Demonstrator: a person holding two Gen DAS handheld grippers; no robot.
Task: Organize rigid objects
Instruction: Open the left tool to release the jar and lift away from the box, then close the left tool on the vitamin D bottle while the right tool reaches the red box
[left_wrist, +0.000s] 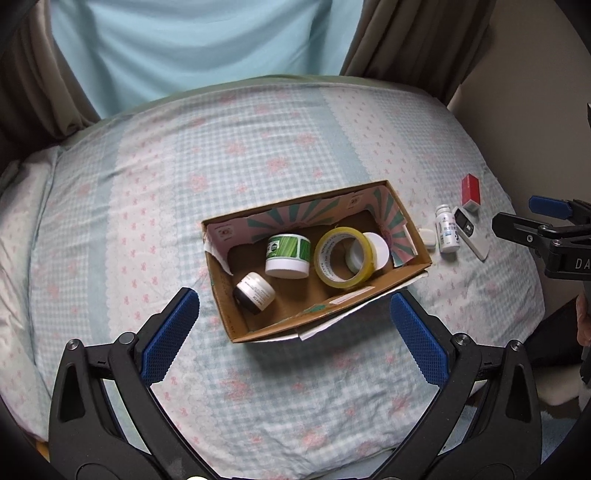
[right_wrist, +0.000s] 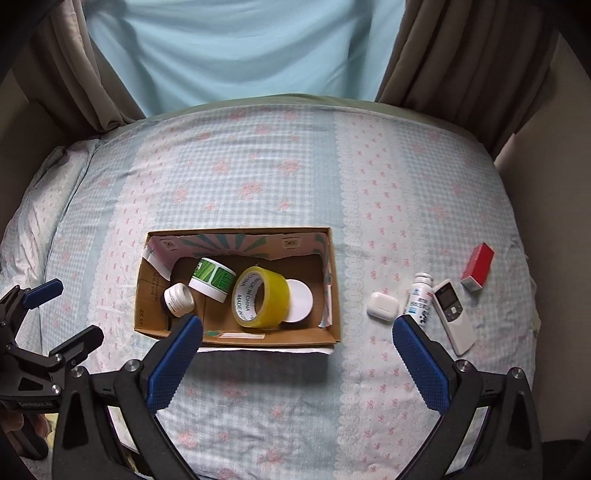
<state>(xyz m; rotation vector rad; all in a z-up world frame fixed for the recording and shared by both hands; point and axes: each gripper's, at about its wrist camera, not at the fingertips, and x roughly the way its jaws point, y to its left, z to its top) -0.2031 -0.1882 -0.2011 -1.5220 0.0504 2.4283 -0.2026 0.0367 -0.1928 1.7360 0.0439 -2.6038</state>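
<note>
An open cardboard box (left_wrist: 413, 271) (right_wrist: 334, 332) lies on the bed. It holds a yellow tape roll (left_wrist: 341, 256) (right_wrist: 262, 297), a green-labelled jar (left_wrist: 288, 254) (right_wrist: 212, 278), a small black-based jar (left_wrist: 255, 297) (right_wrist: 179, 299) and a white lid (left_wrist: 376, 249) (right_wrist: 299, 301). To its right on the bed lie a white earbud case (left_wrist: 428, 238) (right_wrist: 383, 307), a white bottle (left_wrist: 447, 230) (right_wrist: 419, 299), a white remote (left_wrist: 474, 234) (right_wrist: 452, 317) and a red box (left_wrist: 471, 192) (right_wrist: 477, 266). My left gripper (left_wrist: 293, 306) is open and empty, in front of the box. My right gripper (right_wrist: 297, 334) is open and empty above the box's near wall.
The bed has a blue checked sheet (right_wrist: 258, 177) with pink flowers. Brown curtains (left_wrist: 413, 40) and a light blue curtain (left_wrist: 199, 40) hang behind it. A pillow (right_wrist: 44, 192) lies at the left. A beige wall (left_wrist: 532, 122) runs along the right.
</note>
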